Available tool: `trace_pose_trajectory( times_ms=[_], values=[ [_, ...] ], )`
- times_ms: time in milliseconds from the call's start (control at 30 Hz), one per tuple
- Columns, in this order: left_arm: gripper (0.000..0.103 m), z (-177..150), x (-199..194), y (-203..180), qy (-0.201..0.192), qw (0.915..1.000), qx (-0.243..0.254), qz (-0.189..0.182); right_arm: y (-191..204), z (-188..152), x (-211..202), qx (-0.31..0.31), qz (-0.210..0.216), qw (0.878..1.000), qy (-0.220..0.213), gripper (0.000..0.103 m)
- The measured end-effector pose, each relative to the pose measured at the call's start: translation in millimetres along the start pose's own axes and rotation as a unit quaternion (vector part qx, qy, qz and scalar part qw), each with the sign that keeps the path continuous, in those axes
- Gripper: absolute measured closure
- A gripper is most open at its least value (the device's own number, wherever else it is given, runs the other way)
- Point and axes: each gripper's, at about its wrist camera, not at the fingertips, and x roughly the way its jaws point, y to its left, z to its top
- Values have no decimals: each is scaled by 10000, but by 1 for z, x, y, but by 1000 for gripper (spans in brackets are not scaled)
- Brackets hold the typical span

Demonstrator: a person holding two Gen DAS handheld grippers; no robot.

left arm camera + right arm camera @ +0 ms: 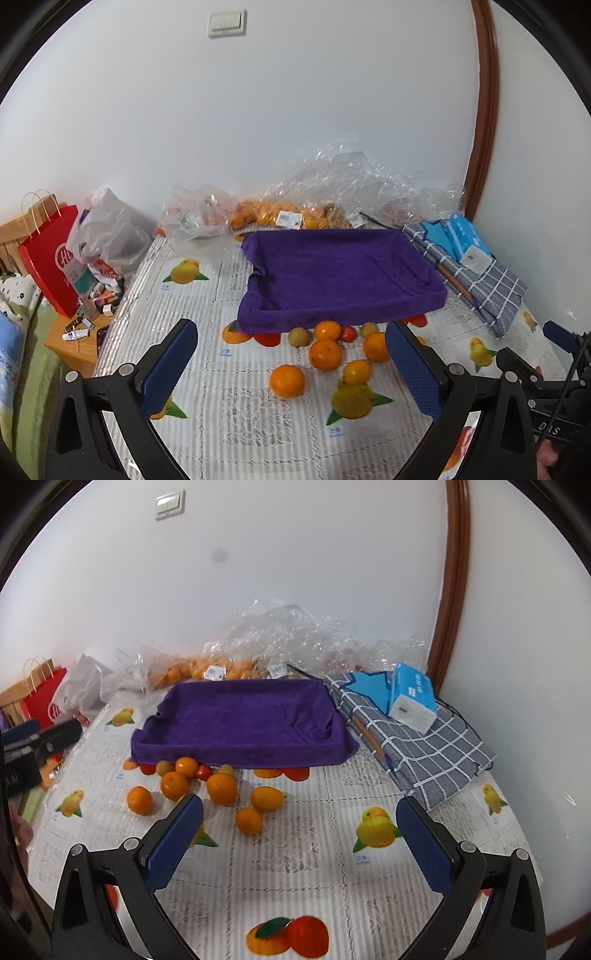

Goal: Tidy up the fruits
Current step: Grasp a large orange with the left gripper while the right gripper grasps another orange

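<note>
hovering: left gripper (291,369) above the fruit-print tablecloth (207,295), jaws spread wide apart, nothing between them
right gripper: (300,843) likewise held over the cloth, jaws wide apart and bare
left pads: blue textured pad (168,369) on each finger
loose fruit: a cluster lies on the cloth just in front of the purple tray's near edge, ahead of both grippers
oranges: nearest orange (287,380) sits apart from the rest, towards the left gripper; a second orange (325,354) lies behind it, close to the cluster
small fruit: a greenish fruit (298,336) and a small red fruit (348,334) lie right by the tray's near edge
purple tray: (258,312) a shallow tray draped in purple cloth, holding no fruit that shows
bagged fruit: clear plastic bags (332,177) with more orange fruit lie against the wall behind the tray
checked cloth: (436,753) folded beside the tray, to its right
tissue pack: (412,698) blue and white, resting on the checked cloth
red paper bag: (48,258) standing at the left edge of the table
</note>
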Motion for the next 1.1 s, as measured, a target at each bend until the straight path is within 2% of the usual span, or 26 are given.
trace_pose_trajectory(
  times_ms=[67,167,333,467,533,633,700,833,900,933,1100],
  values=[
    [4,-2,12,3,84,10000,14,33,-4,-6,17,66,74,9999,14,0],
    [7,-7,28,9,227,9997,-10,2,-9,-12,42,239,411,9987,175,0],
    [9,-21,54,25,452,9988,-163,-76,-2,-21,75,375,618,9968,351,7],
    [12,-37,68,38,624,9976,-232,-163,10,-32,96,422,941,9937,434,19],
    [12,-47,73,41,665,9972,-221,-242,16,-38,108,421,937,9931,570,24],
    [12,-59,81,41,752,9966,-196,-269,22,-46,121,356,886,9926,756,38],
    [12,-66,89,39,836,9960,-164,-267,26,-49,129,298,823,9922,888,40],
    [21,-71,103,32,945,9947,-109,-403,28,-48,133,197,826,9928,850,43],
    [26,-71,112,25,1035,9938,-20,-399,30,-48,139,112,858,9913,997,43],
    [31,-71,116,23,1065,9936,17,-370,31,-48,139,38,827,9917,981,43],
    [41,-77,129,19,1128,9928,86,-404,32,-50,135,-52,965,9910,928,62]
  ],
)
